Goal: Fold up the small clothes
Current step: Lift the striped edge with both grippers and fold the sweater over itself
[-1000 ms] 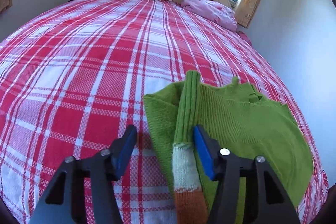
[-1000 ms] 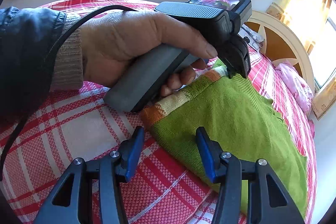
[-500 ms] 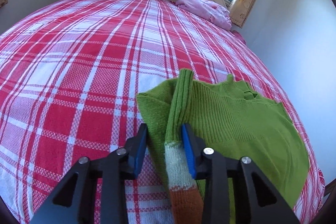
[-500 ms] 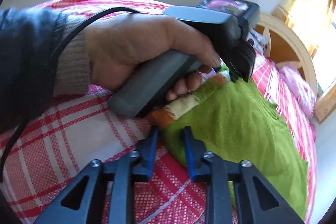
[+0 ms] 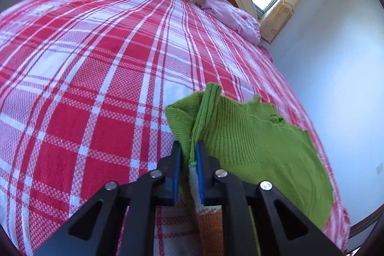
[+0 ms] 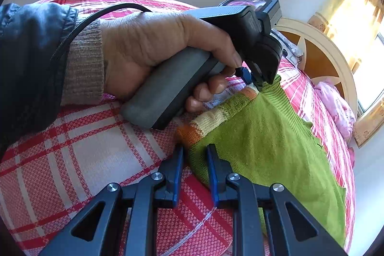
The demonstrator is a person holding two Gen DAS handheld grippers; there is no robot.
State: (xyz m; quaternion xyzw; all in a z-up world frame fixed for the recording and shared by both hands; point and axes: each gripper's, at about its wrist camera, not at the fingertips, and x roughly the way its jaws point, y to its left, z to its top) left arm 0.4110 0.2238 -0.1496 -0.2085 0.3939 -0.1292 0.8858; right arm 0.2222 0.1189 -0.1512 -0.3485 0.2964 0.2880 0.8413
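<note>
My left tool is pinched tight on fabric, my left hand wrapped around its grip. My right tool sits low, jaws narrowed around cloth.

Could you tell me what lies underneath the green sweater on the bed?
The green sweater lies on the red and white plaid bedspread, which shows all around it. Whether anything else sits beneath is hidden by the knit. The left gripper pinches its folded sleeve; the right gripper closes on its corner.

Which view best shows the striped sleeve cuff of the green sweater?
Right wrist view: the striped cuff lies in the open beside the left gripper. In the left wrist view the cuff is mostly hidden between that gripper's fingers.
</note>
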